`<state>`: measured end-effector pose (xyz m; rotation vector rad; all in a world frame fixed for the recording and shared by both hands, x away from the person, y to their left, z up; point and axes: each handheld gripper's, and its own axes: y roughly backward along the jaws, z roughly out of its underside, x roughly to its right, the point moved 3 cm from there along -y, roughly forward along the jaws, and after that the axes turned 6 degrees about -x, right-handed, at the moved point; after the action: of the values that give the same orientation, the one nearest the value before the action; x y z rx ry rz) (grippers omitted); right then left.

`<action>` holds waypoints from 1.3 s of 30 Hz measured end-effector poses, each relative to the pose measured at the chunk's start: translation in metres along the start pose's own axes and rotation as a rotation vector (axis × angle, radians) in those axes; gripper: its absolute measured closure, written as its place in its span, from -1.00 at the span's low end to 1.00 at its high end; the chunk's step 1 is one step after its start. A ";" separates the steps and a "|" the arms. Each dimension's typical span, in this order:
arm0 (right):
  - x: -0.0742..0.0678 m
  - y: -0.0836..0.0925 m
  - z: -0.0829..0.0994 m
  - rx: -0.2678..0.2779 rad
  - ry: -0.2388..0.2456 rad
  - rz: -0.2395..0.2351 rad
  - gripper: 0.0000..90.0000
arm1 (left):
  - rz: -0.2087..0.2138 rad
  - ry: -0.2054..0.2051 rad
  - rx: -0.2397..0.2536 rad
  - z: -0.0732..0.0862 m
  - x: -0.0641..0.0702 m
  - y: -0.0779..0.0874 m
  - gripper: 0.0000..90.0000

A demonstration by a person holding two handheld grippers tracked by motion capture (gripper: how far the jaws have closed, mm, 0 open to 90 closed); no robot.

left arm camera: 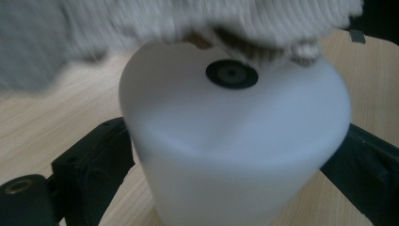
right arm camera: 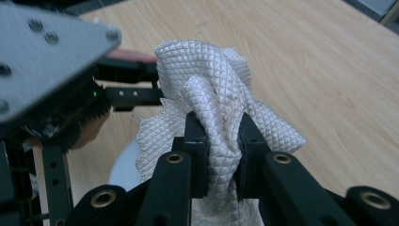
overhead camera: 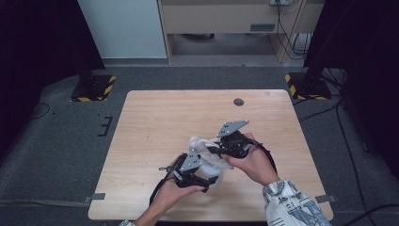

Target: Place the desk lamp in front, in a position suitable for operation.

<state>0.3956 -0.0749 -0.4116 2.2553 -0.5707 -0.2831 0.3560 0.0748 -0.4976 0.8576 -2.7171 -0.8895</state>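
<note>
Pale wooden counter point(overhead camera: 155, 122), dark carpet around. Left gripper point(overhead camera: 201, 175) clamped on white cup point(left arm camera: 235, 146), tipped near front edge; right gripper point(right arm camera: 221, 141) pinching quilted white cloth point(right arm camera: 211, 94) against cup's base. Wiping step, apparently; next, rub firmly, cup steady.

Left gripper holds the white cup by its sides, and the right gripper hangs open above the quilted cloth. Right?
Not quite. The right gripper is shut on the quilted cloth, pinching a fold, as the right gripper view shows. The left gripper does hold the white cup by its sides.
</note>
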 end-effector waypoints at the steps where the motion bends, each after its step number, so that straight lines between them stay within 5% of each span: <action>1: 0.000 0.000 0.003 -0.007 0.001 0.001 0.74 | 0.040 -0.001 0.010 0.000 0.004 -0.002 -0.85; 10: 0.011 0.001 0.019 -0.026 -0.034 0.043 0.74 | 0.076 0.007 0.016 0.000 0.005 -0.002 -0.83; 16: -0.010 -0.013 0.006 -0.020 0.022 0.009 0.74 | 0.058 0.006 0.019 0.001 0.003 -0.001 -0.83; 22: -0.024 -0.002 0.021 -0.028 0.052 -0.021 0.74 | 0.068 0.004 0.017 0.001 0.004 0.000 -0.82; 30: 0.002 0.002 0.022 -0.047 0.008 0.031 0.74 | 0.067 0.002 0.019 0.001 0.003 0.000 -0.82; 34: -0.008 -0.008 0.011 -0.042 0.033 0.014 0.74 | 0.061 0.003 0.018 0.001 0.003 0.000 -0.82; 39: -0.024 -0.004 0.019 -0.034 0.058 -0.021 0.74 | 0.074 0.004 0.017 0.002 0.003 0.000 -0.82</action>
<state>0.3686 -0.0727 -0.4272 2.2309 -0.5081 -0.2357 0.3527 0.0737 -0.4989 0.7551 -2.7376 -0.8507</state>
